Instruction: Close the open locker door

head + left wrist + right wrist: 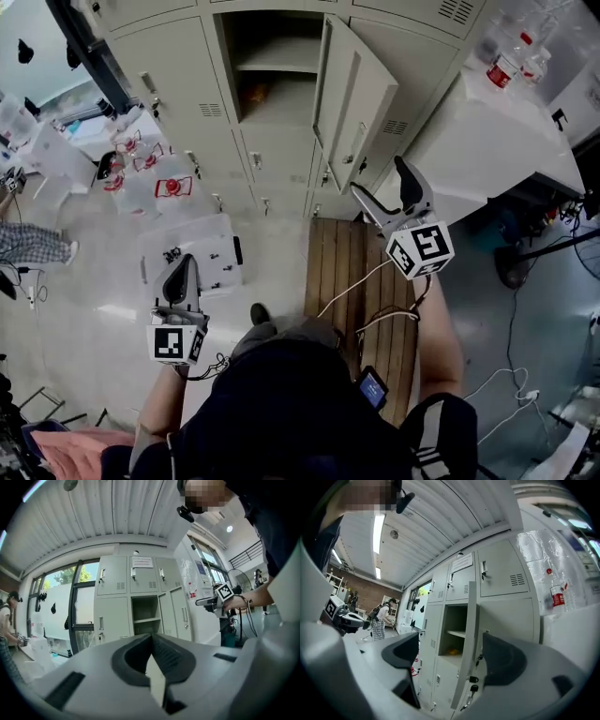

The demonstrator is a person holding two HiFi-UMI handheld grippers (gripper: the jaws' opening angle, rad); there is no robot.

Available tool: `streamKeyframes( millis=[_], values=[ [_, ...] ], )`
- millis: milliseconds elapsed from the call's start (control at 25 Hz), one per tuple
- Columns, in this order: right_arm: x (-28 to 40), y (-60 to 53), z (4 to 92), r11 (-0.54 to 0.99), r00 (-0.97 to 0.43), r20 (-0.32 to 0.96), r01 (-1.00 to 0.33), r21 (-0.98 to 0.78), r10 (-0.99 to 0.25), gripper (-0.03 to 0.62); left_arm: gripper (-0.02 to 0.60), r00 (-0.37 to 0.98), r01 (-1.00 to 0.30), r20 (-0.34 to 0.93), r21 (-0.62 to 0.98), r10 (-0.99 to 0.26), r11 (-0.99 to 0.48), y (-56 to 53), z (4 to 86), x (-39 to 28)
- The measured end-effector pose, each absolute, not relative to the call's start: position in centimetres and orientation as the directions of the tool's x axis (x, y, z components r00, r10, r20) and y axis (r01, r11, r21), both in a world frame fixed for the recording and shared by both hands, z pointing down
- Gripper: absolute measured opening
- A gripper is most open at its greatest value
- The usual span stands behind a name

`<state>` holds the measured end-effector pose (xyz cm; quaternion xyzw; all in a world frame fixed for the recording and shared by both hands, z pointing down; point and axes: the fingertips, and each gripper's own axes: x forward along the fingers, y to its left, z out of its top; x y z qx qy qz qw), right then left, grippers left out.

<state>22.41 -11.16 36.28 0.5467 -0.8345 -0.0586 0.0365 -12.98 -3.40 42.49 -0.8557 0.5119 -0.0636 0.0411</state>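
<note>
Your right gripper point(454, 667) has its jaws well apart and nothing is clamped between them. Seen along them, the edge of the locker door point(469, 634) stands in the gap, but ahead of the pads, not pressed by either. From the head view the right gripper's tips are near the lower part of that door; I can't tell from there whether they touch, though the gripper's own view suggests they don't.

Your left gripper point(152, 658) has its jaws together and empty. It is held low, well apart from the lockers, with a lidded plastic box point(202, 248) on the floor just ahead of it.

Past the right gripper, the door is swung far out from its open compartment point(277, 84), whose shelf and inside are in plain sight. Keys point(473, 681) hang from the locker below, just beside the right jaw in that view. A wooden pallet point(361, 272) lies on the floor under your right arm.

By my reading, none of the closing is done. You have yet to get the right gripper against the door's outer face, swing it across to the compartment and press it flush.
</note>
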Motion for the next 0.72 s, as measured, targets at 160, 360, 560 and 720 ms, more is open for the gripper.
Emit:
streamKeyframes(
  millis=[160, 360, 560, 720],
  values=[
    [22.3, -14.9, 37.0, 0.344, -0.344, 0.019, -0.932, 0.116, -0.939, 0.418, 0.003, 0.534, -0.834, 0.047, -0.13, -0.844, -0.535, -7.5, 42.7, -15.4],
    [23.0, -17.6, 39.3, 0.341, -0.337, 0.059, -0.937, 0.071, -0.94, 0.396, 0.003, 0.57, -0.812, 0.05, -0.121, -0.82, -0.572, -10.7, 43.0, -15.6],
    [24.0, -19.0, 41.1, 0.406, -0.404, 0.069, -0.913, 0.03, -0.912, 0.373, 0.003, 0.566, -0.807, 0.105, -0.13, -0.818, -0.576, -12.1, 44.4, -15.3],
    [24.0, -19.3, 41.9, 0.5, -0.495, 0.099, -0.866, 0.024, -0.863, 0.339, 0.003, 0.53, -0.829, 0.125, -0.132, -0.839, -0.544, -13.3, 44.0, -14.6]
  ],
)
